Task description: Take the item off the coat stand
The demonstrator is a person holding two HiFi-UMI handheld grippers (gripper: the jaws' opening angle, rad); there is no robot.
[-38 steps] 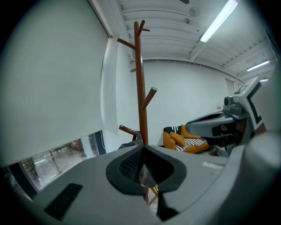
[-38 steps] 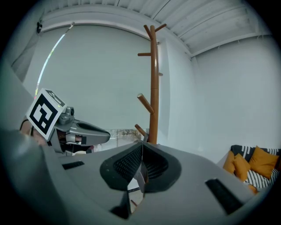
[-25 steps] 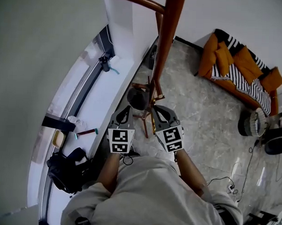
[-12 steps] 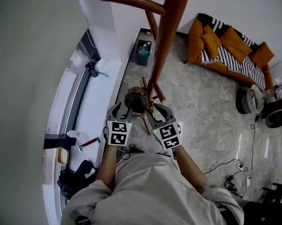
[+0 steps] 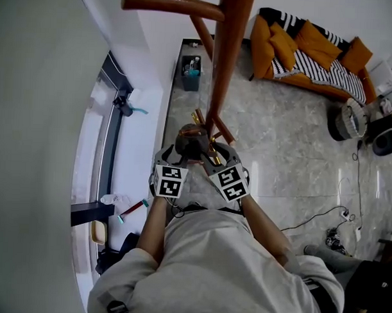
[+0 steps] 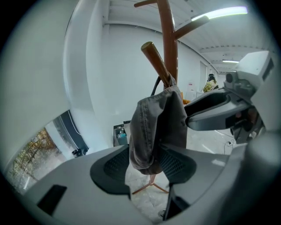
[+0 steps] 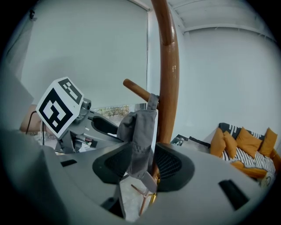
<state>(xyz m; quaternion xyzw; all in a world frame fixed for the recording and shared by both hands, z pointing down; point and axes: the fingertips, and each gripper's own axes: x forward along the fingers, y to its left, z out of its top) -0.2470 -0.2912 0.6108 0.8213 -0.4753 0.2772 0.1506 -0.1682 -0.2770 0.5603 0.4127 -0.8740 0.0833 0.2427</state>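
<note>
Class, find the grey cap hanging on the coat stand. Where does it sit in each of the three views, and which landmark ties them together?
Head view: the cap is just left of centre, a little above the middle.
Left gripper view: the cap is near the centre, below the pole.
Right gripper view: the cap is at the centre, left of the pole.
Shared landmark: the brown pole.

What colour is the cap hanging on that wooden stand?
Grey. The cap shows best in the left gripper view.
</note>
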